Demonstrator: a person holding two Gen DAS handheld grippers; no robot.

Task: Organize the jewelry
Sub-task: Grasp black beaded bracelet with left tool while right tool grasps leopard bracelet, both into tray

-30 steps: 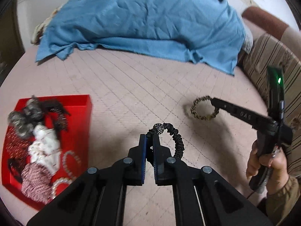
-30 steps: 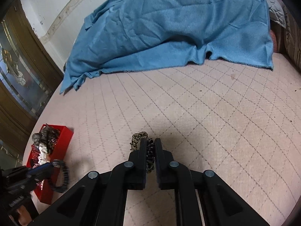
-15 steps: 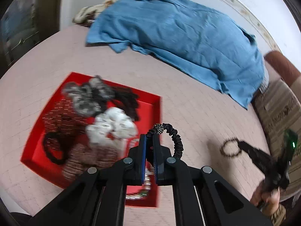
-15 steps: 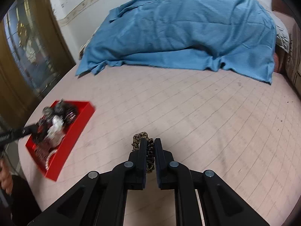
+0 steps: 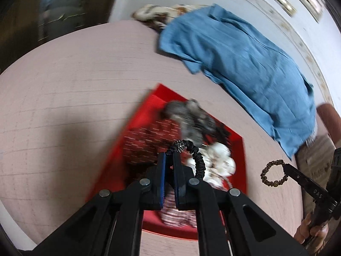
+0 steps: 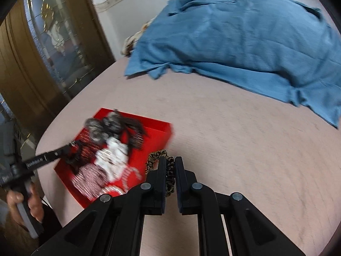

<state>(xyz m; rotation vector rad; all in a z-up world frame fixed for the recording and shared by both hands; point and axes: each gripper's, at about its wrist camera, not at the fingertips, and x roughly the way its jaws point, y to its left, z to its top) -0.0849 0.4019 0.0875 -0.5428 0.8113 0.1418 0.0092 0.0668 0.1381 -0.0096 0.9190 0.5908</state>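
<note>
My left gripper [image 5: 168, 156] is shut on a black hair tie [image 5: 197, 160] with a sparkly bead, held above the red tray [image 5: 153, 98]. The tray holds several scrunchies and bracelets, blurred by motion. My right gripper [image 6: 169, 161] is shut on a leopard-print scrunchie [image 6: 154, 156], just right of the red tray [image 6: 164, 128]. In the left wrist view the right gripper [image 5: 284, 166] comes in from the right with the leopard scrunchie [image 5: 273, 173] hanging at its tip. In the right wrist view the left gripper [image 6: 71, 145] reaches over the tray from the left.
The tray lies on a pink quilted bed [image 6: 245, 149]. A crumpled blue cloth [image 6: 245, 42] covers the far part of the bed. A wooden door with glass [image 6: 42, 42] stands beyond the bed's left edge. A striped cushion [image 5: 315, 155] sits at the right.
Both grippers have swung left toward the red tray. The left one with the black tie now hangs over the tray; the right one with the leopard scrunchie has come close beside it.
</note>
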